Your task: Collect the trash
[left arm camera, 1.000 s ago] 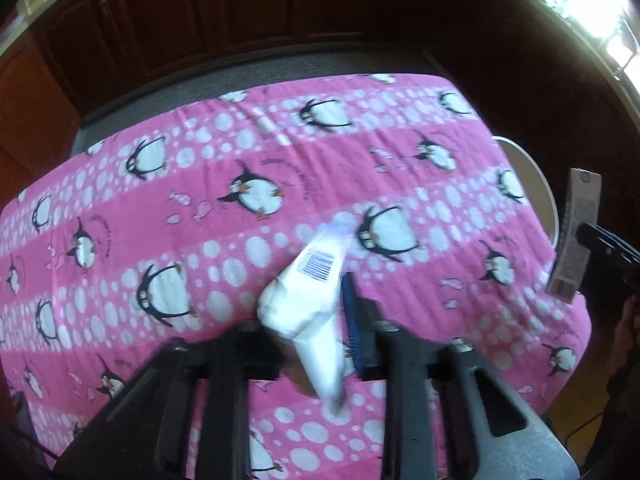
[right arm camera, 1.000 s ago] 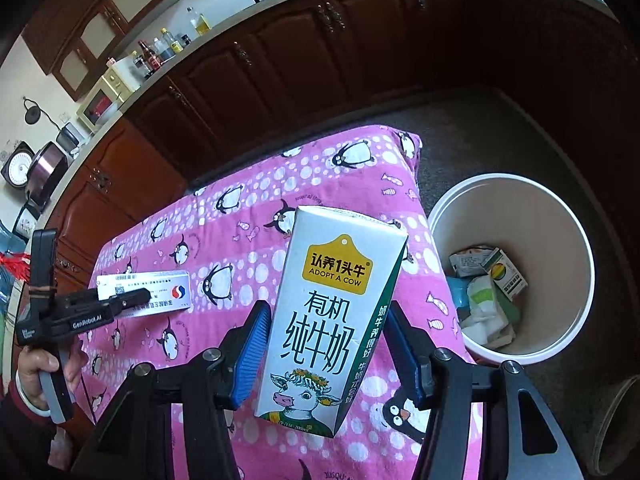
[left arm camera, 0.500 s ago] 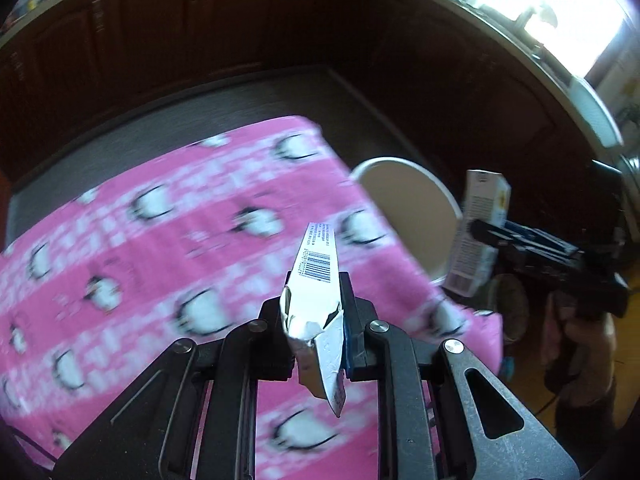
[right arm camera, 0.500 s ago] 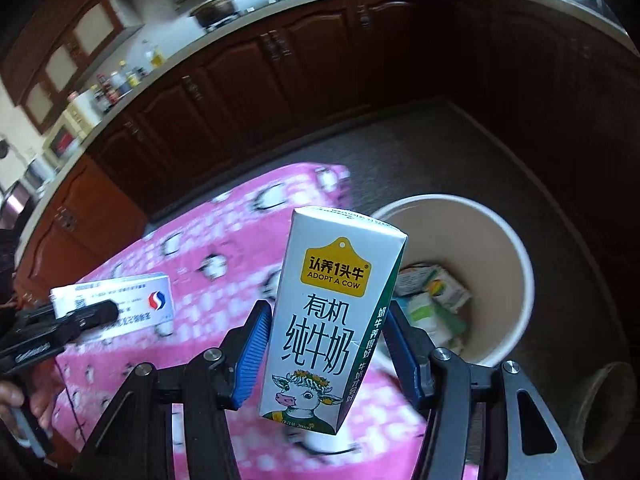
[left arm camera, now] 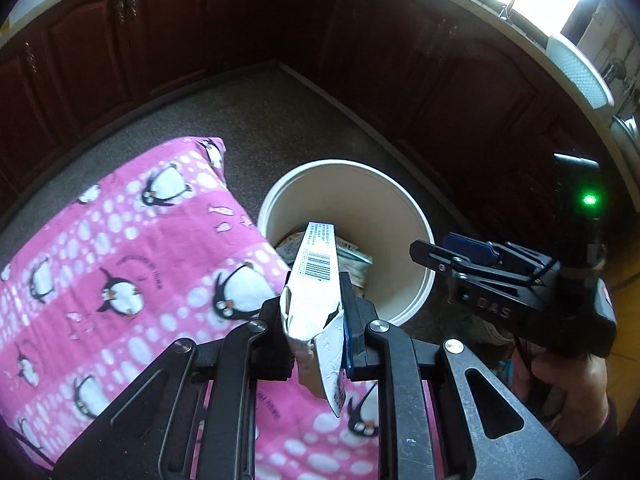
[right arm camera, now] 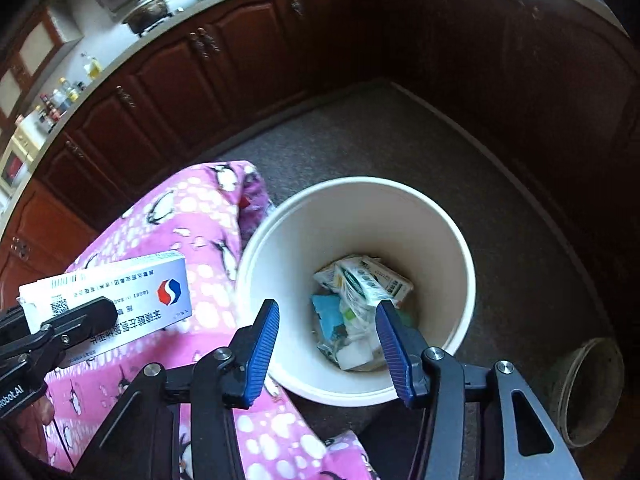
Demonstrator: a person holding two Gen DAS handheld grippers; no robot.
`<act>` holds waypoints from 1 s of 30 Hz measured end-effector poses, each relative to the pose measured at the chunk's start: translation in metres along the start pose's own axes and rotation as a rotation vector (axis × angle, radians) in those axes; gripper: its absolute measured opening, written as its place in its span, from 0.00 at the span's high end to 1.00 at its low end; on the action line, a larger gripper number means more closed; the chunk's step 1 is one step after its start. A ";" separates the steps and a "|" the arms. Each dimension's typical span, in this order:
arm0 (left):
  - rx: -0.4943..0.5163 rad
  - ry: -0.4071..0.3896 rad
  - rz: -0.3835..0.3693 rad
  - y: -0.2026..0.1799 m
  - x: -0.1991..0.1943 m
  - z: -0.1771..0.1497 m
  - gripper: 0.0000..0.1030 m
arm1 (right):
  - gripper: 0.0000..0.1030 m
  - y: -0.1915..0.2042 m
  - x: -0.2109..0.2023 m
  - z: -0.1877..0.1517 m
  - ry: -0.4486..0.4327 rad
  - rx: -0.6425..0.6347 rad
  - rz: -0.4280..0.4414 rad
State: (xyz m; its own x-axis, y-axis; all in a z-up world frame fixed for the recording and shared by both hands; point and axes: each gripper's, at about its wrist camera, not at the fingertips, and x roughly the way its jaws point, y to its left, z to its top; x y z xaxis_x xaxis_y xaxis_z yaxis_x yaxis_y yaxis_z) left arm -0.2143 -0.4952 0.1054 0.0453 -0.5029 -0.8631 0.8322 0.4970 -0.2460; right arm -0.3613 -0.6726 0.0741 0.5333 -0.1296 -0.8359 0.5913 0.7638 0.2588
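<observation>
Milk carton gone from the right gripper, fingers apart over the bin; left gripper clamps a flattened box, next to drop.

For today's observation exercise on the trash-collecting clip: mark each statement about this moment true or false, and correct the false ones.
1. The left gripper is clamped on a flattened white box. True.
2. The right gripper holds a milk carton. False: its jaws are empty, above the bin.
3. The white bin already has trash in it. True.
4. The bin stands on the pink penguin cloth. False: it stands on the floor beside the cloth.
5. The white box is inside the bin. False: it is gripped over the cloth.
</observation>
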 end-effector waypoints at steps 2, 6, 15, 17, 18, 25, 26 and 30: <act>0.007 0.002 0.004 -0.002 0.007 0.003 0.85 | 0.52 -0.006 -0.001 -0.002 0.006 0.016 0.010; 0.003 0.032 0.000 -0.004 0.024 0.005 0.84 | 0.51 -0.015 0.001 -0.007 0.027 0.050 0.010; -0.018 0.025 -0.014 -0.001 0.041 0.001 0.56 | 0.48 -0.019 0.003 -0.018 0.052 0.078 0.016; -0.014 0.017 -0.009 -0.001 0.042 0.000 0.50 | 0.47 -0.016 0.001 -0.021 0.049 0.074 0.015; -0.012 0.012 -0.006 -0.001 0.041 -0.001 0.49 | 0.47 -0.014 0.001 -0.022 0.048 0.073 0.018; 0.008 -0.050 0.072 -0.002 0.015 -0.016 0.48 | 0.41 -0.002 -0.012 -0.030 0.011 0.068 0.028; 0.009 -0.062 0.089 -0.001 0.011 -0.018 0.48 | 0.39 0.001 -0.017 -0.032 -0.010 0.071 0.027; 0.018 -0.114 0.145 -0.004 -0.011 -0.027 0.48 | 0.33 0.014 -0.037 -0.036 -0.085 0.062 0.011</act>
State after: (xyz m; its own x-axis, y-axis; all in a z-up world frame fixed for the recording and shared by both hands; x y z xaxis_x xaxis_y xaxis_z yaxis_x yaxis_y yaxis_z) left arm -0.2326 -0.4728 0.1036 0.2269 -0.5042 -0.8333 0.8220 0.5581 -0.1139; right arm -0.3943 -0.6344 0.0916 0.5879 -0.1762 -0.7895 0.6196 0.7255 0.2995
